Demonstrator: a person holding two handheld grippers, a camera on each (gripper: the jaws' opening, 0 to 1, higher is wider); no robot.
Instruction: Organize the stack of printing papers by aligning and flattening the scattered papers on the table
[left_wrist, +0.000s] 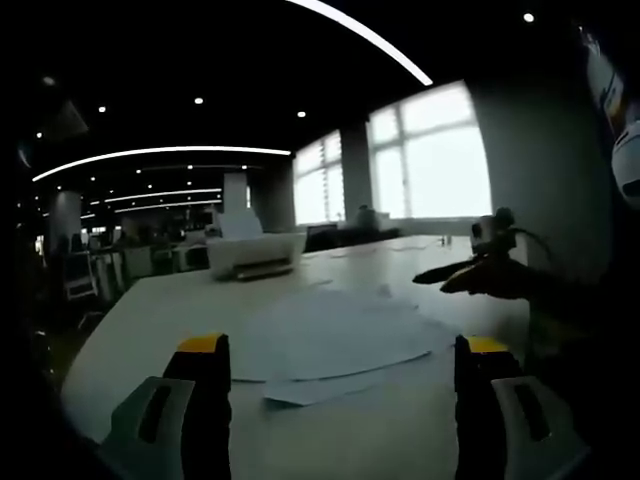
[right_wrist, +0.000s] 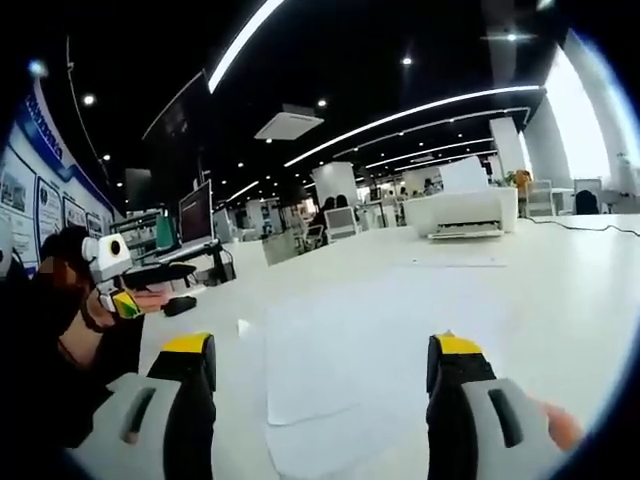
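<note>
Several white printing papers (left_wrist: 325, 340) lie loosely overlapped and askew on the white table (left_wrist: 150, 310). My left gripper (left_wrist: 345, 346) hovers low over the near edge of the pile, open, its yellow-tipped jaws spread wide with nothing between them. My right gripper (left_wrist: 482, 272) shows as a dark shape at the right, above the table's edge. In the right gripper view the same papers (right_wrist: 345, 340) spread out ahead. The right gripper (right_wrist: 322, 346) is open and empty just above them. At the left a hand holds the left gripper (right_wrist: 120, 278).
A white printer (left_wrist: 255, 255) stands at the far side of the table, also visible as the printer (right_wrist: 462, 212) in the right gripper view, with a single sheet (right_wrist: 455, 260) in front of it. A monitor (right_wrist: 195, 215) and desks stand off to the left. A person's sleeve (right_wrist: 50, 330) is at the left.
</note>
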